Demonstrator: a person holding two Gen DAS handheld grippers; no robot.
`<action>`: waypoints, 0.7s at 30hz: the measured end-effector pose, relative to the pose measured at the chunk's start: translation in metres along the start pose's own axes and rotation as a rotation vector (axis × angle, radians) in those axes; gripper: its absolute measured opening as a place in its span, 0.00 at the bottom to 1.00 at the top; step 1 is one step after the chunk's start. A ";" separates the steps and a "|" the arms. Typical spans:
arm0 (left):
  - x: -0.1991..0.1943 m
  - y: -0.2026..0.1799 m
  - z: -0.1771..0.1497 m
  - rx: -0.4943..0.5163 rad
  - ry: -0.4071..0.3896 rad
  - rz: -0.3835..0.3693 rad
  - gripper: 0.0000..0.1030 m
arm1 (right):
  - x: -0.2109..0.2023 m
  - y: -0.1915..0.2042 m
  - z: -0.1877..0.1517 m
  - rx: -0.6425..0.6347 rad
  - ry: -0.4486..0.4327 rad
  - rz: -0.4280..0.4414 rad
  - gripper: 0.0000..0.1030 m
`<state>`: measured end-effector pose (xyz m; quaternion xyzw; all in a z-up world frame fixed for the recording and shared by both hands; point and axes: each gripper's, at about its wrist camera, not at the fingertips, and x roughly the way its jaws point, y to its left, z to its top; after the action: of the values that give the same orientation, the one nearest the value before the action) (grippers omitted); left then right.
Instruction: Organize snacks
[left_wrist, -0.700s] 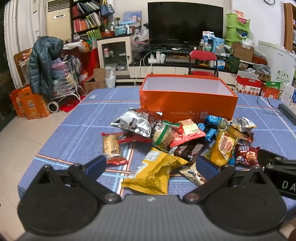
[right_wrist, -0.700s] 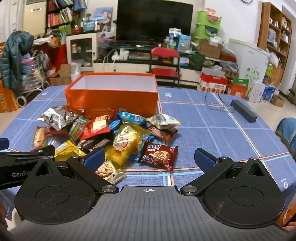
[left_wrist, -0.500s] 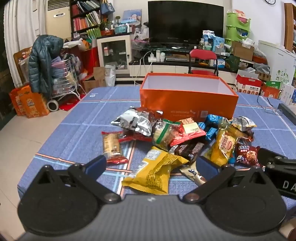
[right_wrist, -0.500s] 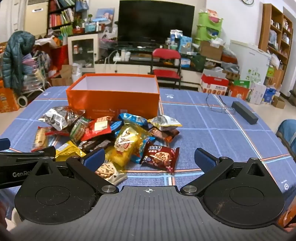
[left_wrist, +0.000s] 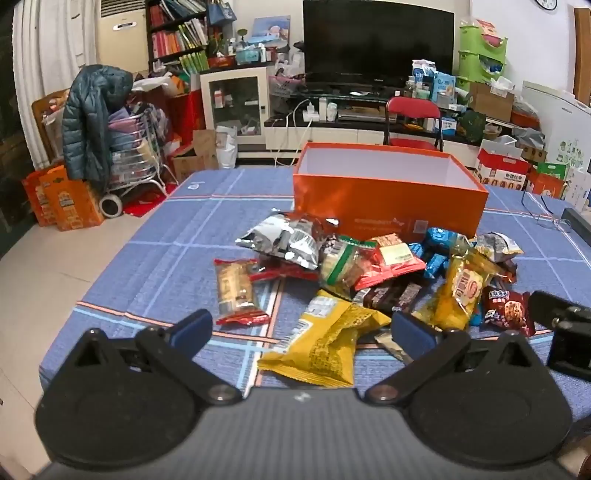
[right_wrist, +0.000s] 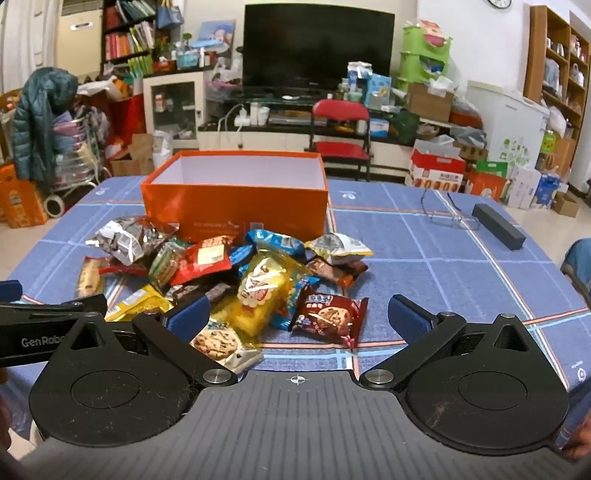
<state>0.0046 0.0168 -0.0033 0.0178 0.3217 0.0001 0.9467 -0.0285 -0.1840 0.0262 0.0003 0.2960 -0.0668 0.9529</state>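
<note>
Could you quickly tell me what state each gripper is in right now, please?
Left gripper: open, holding nothing, above the yellow snack packet.
Right gripper: open, holding nothing.

Ahead of me, a big dark television (left_wrist: 376, 40) sits against the white back wall on a low white stand (left_wrist: 369, 129), with a red folding chair (right_wrist: 341, 129) just in front. To its left I see a glass-fronted white cabinet (left_wrist: 232, 103) and crowded bookshelves (left_wrist: 177, 33). A teal padded jacket (left_wrist: 94, 114) hangs over a wire cart (left_wrist: 136, 162). Pale tiled floor (left_wrist: 55, 254) on my left, wooden shelving (right_wrist: 554, 62) far right.
</note>
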 end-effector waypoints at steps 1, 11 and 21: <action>0.000 0.001 0.000 0.002 -0.001 0.001 0.99 | 0.000 0.001 0.000 0.001 -0.005 0.006 0.93; -0.012 0.034 0.004 0.043 -0.065 0.026 0.99 | -0.030 -0.032 0.007 -0.003 -0.192 0.084 0.93; 0.007 0.061 0.025 -0.032 -0.098 -0.028 0.99 | -0.011 -0.047 0.027 -0.018 -0.308 0.232 0.93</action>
<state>0.0261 0.0768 0.0148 -0.0018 0.2750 -0.0091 0.9614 -0.0282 -0.2306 0.0564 0.0156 0.1451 0.0470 0.9882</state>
